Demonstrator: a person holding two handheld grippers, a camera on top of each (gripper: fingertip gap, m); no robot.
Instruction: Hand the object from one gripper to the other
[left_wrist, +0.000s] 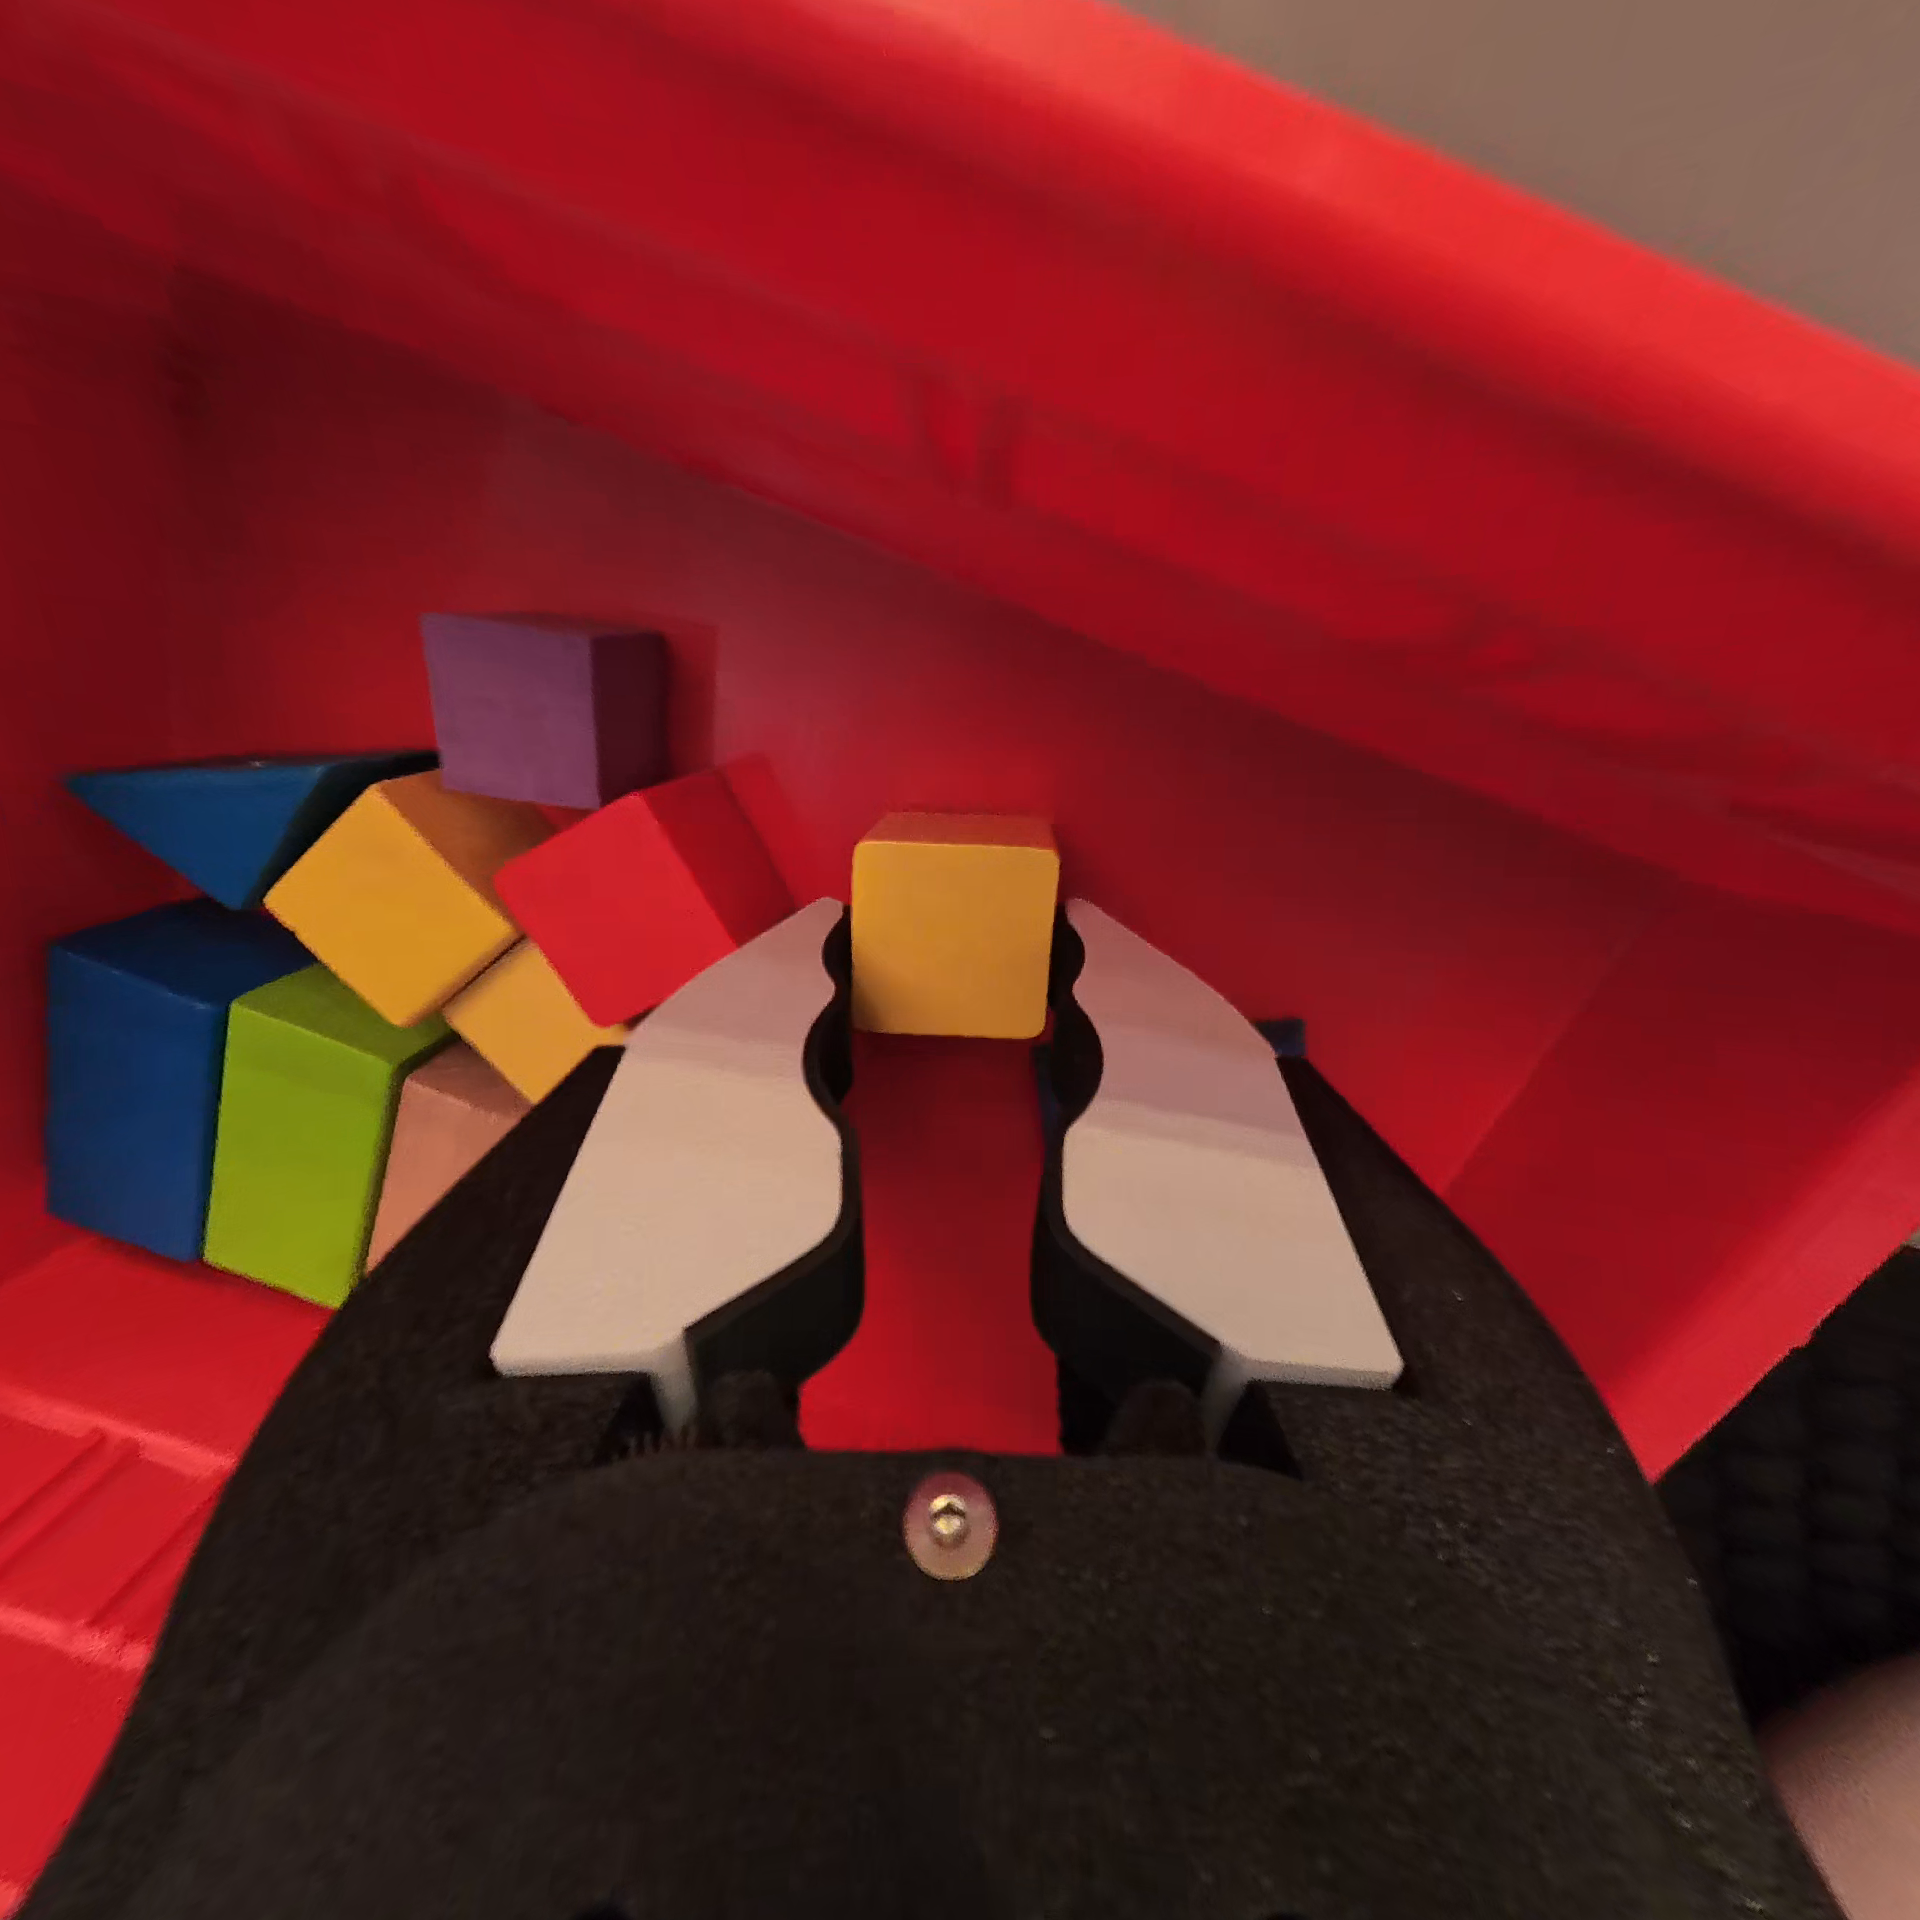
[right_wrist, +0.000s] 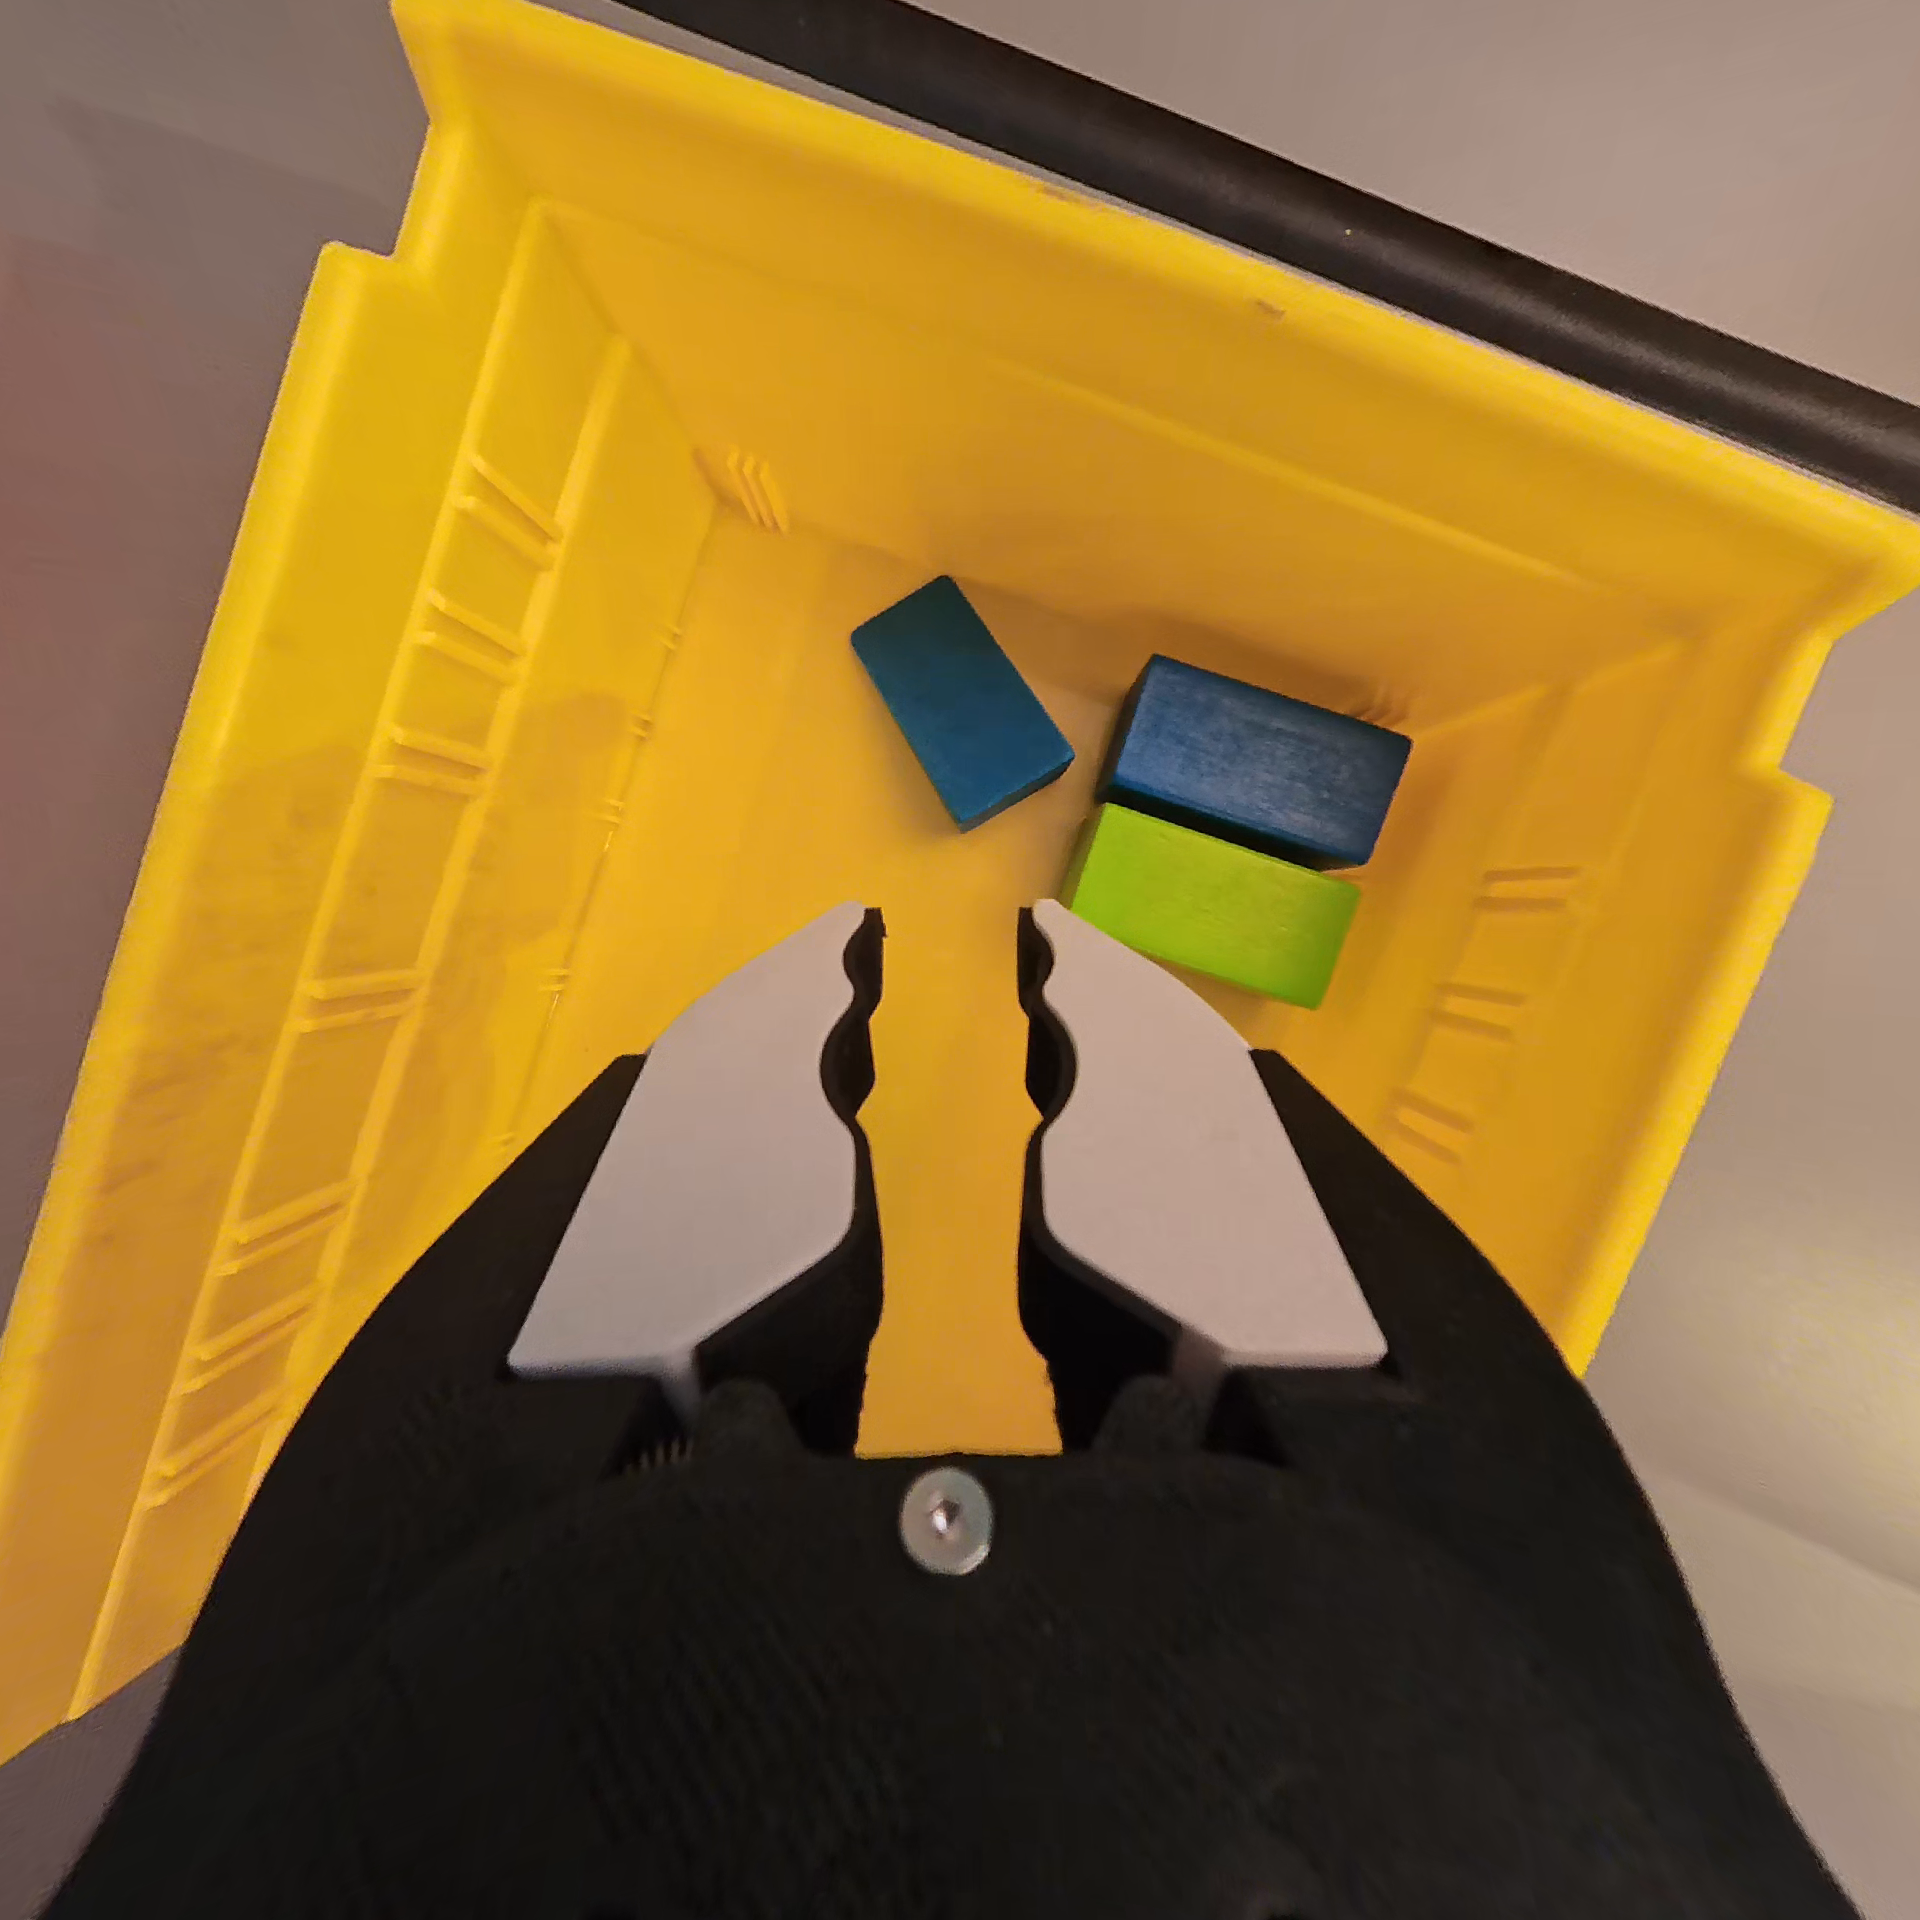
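In the left wrist view my left gripper (left_wrist: 954, 920) is inside a red bin (left_wrist: 1351, 987), and its fingertips (left_wrist: 800, 935) press both sides of a yellow cube (left_wrist: 951, 935). A pile of coloured blocks lies to its left: a purple block (left_wrist: 540, 707), a red block (left_wrist: 623, 904), a second yellow block (left_wrist: 395, 894), a blue wedge (left_wrist: 208, 821), a blue block (left_wrist: 135, 1070) and a green block (left_wrist: 301, 1132). In the right wrist view my right gripper (right_wrist: 956, 925) is open and empty above a yellow bin (right_wrist: 935, 416).
The yellow bin holds a teal flat block (right_wrist: 961, 701), a dark blue block (right_wrist: 1257, 758) and a green block (right_wrist: 1216, 904) near its far right corner. A black bar (right_wrist: 1455, 281) runs behind the bin. The red bin's walls stand close around the left gripper.
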